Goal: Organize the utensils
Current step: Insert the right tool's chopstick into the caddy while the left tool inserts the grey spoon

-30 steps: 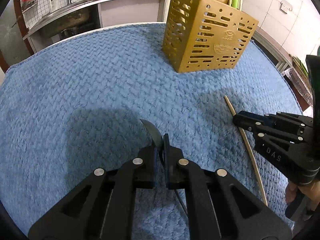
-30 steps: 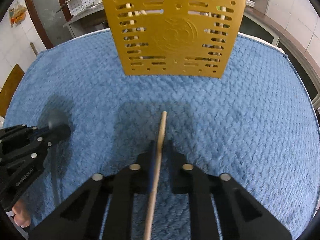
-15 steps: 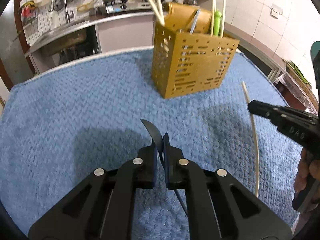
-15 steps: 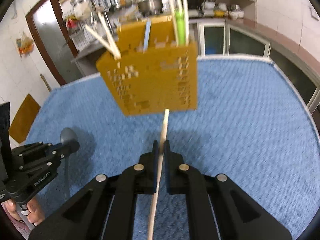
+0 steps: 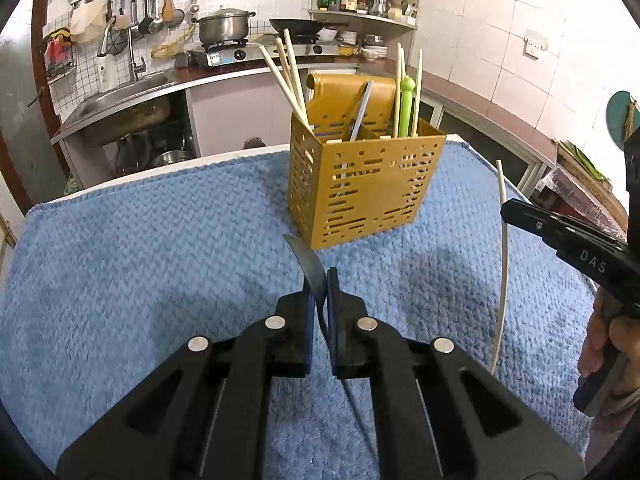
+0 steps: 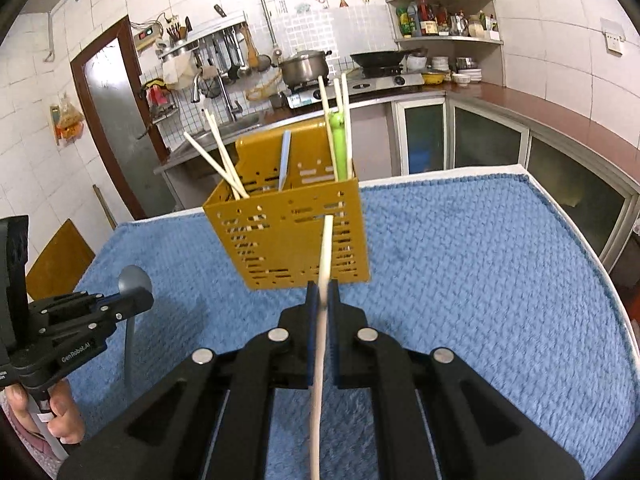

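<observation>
1. Here, one grey spoon (image 5: 311,270) pinched between the closed jaws of the left gripper (image 5: 320,280), bowl end up and forward, handle trailing down behind the fingers; held in the air over the blue towel (image 5: 140,260). Seen from the right wrist too: spoon (image 6: 134,280) sticking up past the left gripper (image 6: 136,302).
2. One pale chopstick (image 6: 324,272) clamped in the closed right gripper (image 6: 323,292), tip aimed at the front wall of the holder, lower end running down out of view. From the left wrist: same chopstick (image 5: 505,248) standing nearly upright in the right gripper (image 5: 510,209), off the towel.
3. One yellow slotted utensil holder (image 5: 360,192) standing on the towel, ahead of both grippers and apart from them.
4. Inside the holder, counted from the left wrist: three chopsticks (image 5: 286,76) leaning left in the left compartment, one grey-blue handle (image 5: 360,114) in the middle, one green utensil (image 5: 406,104) on the right with three more chopsticks (image 5: 417,88) upright beside it.
5. Two hands partly seen, one on each gripper handle: right (image 5: 600,340), left (image 6: 60,412).
6. Beyond: one pot (image 5: 224,28) and one wok (image 5: 304,26) on the stove, one sink (image 5: 120,96).
</observation>
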Motion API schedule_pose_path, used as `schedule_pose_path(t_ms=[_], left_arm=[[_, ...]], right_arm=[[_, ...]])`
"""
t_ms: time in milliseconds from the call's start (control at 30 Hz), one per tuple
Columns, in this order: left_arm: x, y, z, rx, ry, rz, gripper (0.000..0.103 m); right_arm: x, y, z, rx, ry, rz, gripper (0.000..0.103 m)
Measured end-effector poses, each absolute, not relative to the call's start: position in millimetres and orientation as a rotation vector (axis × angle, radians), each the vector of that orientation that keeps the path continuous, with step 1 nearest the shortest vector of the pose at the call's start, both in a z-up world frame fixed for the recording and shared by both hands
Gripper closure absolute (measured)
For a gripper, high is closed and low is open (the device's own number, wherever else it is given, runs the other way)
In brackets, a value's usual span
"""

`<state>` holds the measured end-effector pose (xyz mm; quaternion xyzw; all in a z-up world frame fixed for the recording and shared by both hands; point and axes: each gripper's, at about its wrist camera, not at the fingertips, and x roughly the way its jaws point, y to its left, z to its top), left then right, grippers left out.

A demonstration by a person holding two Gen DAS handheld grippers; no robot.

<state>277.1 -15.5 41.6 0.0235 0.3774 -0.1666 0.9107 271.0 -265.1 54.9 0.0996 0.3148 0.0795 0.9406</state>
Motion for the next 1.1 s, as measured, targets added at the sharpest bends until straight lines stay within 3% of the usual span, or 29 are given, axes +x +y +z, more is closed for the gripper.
schedule_pose_path(t_ms=[633,1100], left_arm=[[297,-28,81,0.026,0.695,-0.381,0.098],[337,-52,190,0.096,0.397,-0.307,0.098]], right_arm=[[282,-278,112,0.191,0.495,0.161,0.099],[320,-276,223,0.119,0.384,0.164,0.099]])
